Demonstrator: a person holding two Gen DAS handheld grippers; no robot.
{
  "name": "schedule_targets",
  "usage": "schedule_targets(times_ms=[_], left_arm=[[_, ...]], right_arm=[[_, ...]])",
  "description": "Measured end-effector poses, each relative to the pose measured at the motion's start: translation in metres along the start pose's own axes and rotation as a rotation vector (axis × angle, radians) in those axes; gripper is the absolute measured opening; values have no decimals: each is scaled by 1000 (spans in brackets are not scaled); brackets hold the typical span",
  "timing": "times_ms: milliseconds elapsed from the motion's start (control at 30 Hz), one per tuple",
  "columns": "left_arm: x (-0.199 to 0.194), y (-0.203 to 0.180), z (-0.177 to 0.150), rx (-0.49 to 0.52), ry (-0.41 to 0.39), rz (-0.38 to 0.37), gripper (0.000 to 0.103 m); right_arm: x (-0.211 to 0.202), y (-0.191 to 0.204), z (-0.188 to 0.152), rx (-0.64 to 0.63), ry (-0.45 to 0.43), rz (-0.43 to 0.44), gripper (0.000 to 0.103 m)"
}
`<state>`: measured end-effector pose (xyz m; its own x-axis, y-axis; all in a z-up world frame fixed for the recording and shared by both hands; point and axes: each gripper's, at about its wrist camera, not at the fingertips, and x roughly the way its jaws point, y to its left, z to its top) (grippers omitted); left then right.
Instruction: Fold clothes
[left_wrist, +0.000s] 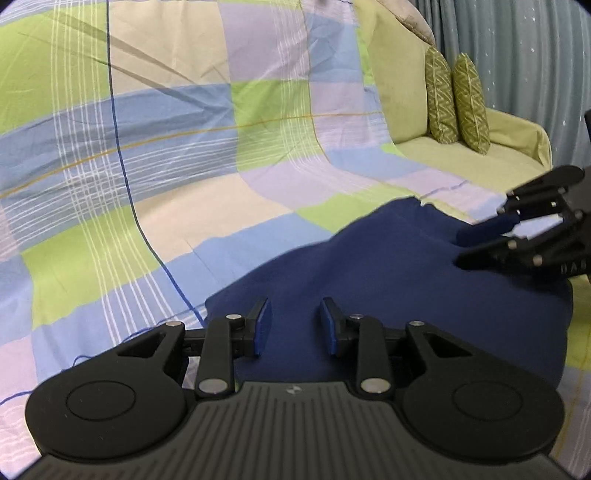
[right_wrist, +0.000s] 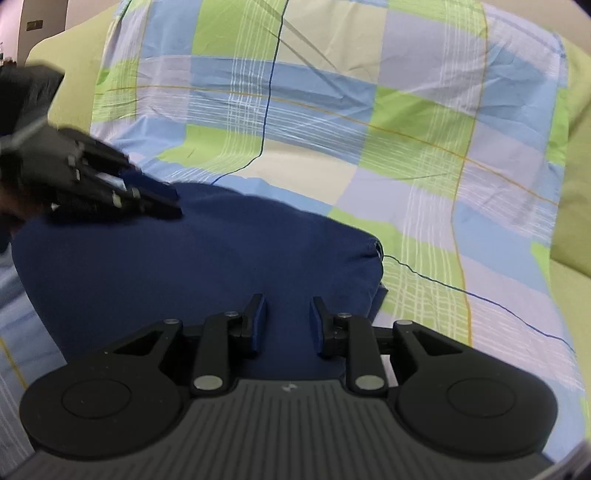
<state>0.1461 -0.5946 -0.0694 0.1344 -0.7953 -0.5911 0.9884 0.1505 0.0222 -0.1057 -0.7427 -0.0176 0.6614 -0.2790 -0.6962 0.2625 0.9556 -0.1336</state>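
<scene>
Left gripper (left_wrist: 295, 326): my fingers part-open, nothing gripped, over the navy garment (left_wrist: 388, 266).
Right gripper (right_wrist: 287, 324): fingers likewise apart, empty.

- Only readable bit: pale letters "DA" on the black body of the right gripper (left_wrist: 480, 245), low at the right edge of the left wrist view, cut off by the frame.
- Small pale logo mark on the grey ribbed housing of the left gripper (left_wrist: 295, 325), same on the right one (right_wrist: 286, 321); no letters there.
</scene>
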Motion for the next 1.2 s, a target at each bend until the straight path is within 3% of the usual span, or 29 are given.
schedule_targets(times_ms=[100, 200, 233, 300, 433, 667, 833, 1200], left_arm=[[12, 2, 3, 15, 24, 9, 37], [27, 1, -1, 30, 49, 15, 37], [28, 2, -1, 20, 49, 12, 37], [23, 3, 1, 7, 51, 8, 37], [-5, 0, 2, -7, 38, 29, 36], [-84, -39, -24, -50, -1, -8, 38], [-83, -68, -50, -7, 54, 35, 39], [-104, -81, -56, -73, 57, 114, 41]], right_arm=[[7, -8, 20, -42, -31, -9, 22], [29, -17, 23, -52, 6, -10, 23], [42, -23, 18, -35, 50, 3, 23], [50, -35, 11, 38, 52, 36, 23], [19, -41, 12, 77, -7, 22, 24], [-64, -23, -12, 137, -124, 98, 25], [-64, 1, -46, 139, -37, 104, 26], [-78, 13, -56, 116, -24, 48, 28]])
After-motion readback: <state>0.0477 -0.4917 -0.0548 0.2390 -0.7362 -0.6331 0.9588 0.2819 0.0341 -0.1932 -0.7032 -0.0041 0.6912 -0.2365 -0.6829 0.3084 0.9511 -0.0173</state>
